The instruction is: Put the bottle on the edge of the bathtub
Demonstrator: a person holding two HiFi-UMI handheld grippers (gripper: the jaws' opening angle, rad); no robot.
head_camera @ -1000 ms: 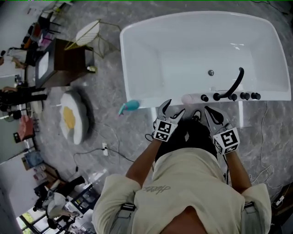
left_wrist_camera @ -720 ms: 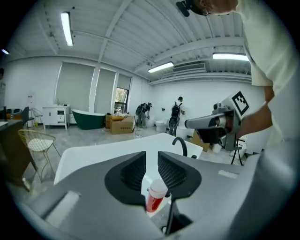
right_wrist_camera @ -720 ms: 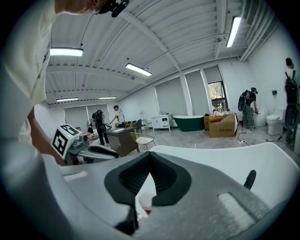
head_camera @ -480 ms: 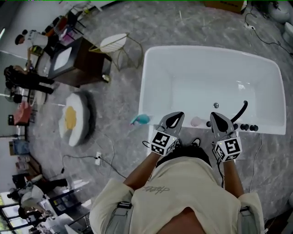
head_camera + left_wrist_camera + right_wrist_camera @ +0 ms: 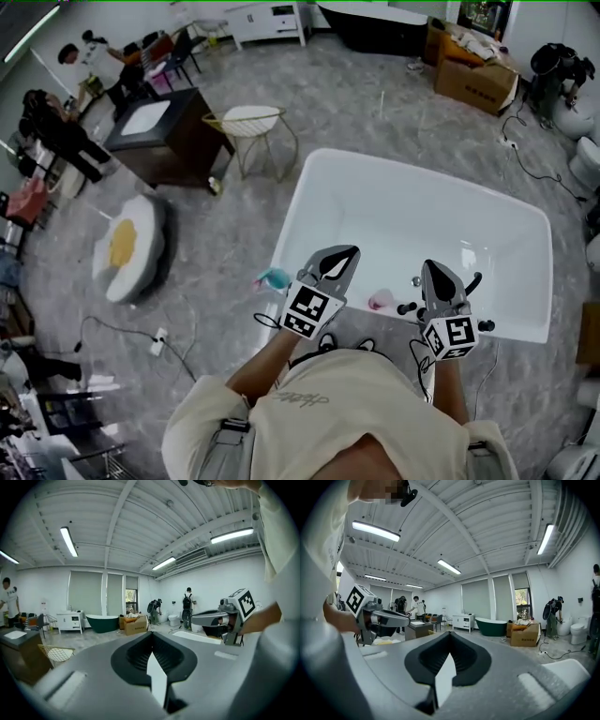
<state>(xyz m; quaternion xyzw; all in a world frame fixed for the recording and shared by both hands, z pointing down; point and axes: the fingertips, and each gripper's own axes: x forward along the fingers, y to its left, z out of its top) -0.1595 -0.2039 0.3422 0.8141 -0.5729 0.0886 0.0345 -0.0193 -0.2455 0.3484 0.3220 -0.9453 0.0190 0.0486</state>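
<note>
Grey marbled floor surrounds the white bathtub (image 5: 403, 225) in front of you. Your left gripper (image 5: 345, 253) is held over the tub's near-left corner with its jaws closed together and nothing between them. Your right gripper (image 5: 433, 268) is over the near rim further right, jaws likewise closed and empty. The pink bottle (image 5: 381, 300) rests on the near edge of the bathtub, between the two grippers and touching neither. A teal object (image 5: 274, 278) lies on the floor just left of the tub.
</note>
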